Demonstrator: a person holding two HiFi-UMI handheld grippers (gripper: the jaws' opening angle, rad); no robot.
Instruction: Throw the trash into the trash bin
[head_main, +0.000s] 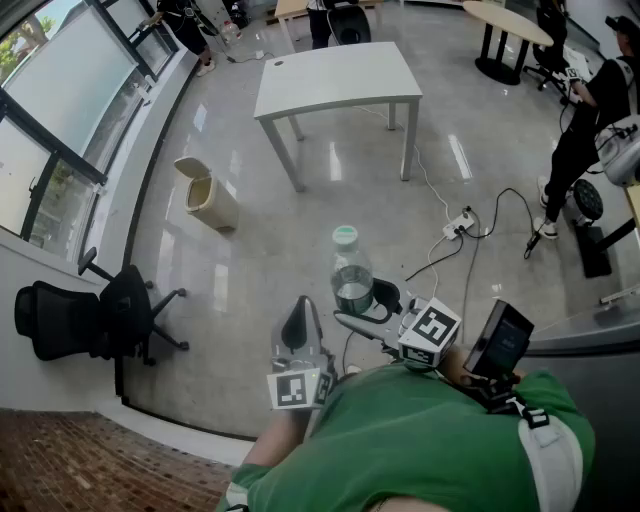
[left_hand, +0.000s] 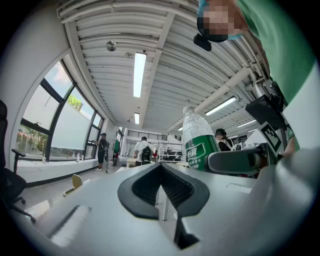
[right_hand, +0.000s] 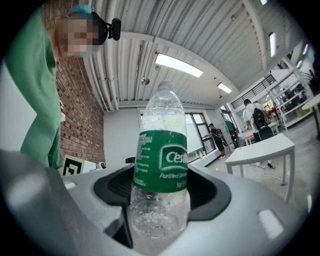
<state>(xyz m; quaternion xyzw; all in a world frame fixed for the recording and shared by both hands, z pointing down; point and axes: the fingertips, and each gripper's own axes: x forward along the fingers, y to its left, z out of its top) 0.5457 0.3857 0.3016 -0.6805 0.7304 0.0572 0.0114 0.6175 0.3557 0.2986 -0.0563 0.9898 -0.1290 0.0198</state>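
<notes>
A clear plastic water bottle (head_main: 350, 268) with a green label stands upright between the pads of my right gripper (head_main: 365, 308), which is shut on its lower body. In the right gripper view the bottle (right_hand: 160, 165) fills the middle of that gripper (right_hand: 161, 197). My left gripper (head_main: 299, 322) hangs just left of it, shut and holding nothing; its pads meet in the left gripper view (left_hand: 161, 170), where the bottle (left_hand: 198, 141) shows at the right. The beige trash bin (head_main: 208, 195) with a swing lid stands on the floor far ahead to the left, small in the left gripper view (left_hand: 76, 181).
A white table (head_main: 335, 80) stands ahead past the bin. A black office chair (head_main: 95, 315) is at the left by the window wall. Cables and a power strip (head_main: 459, 222) lie on the floor to the right, near a person in black (head_main: 590, 120).
</notes>
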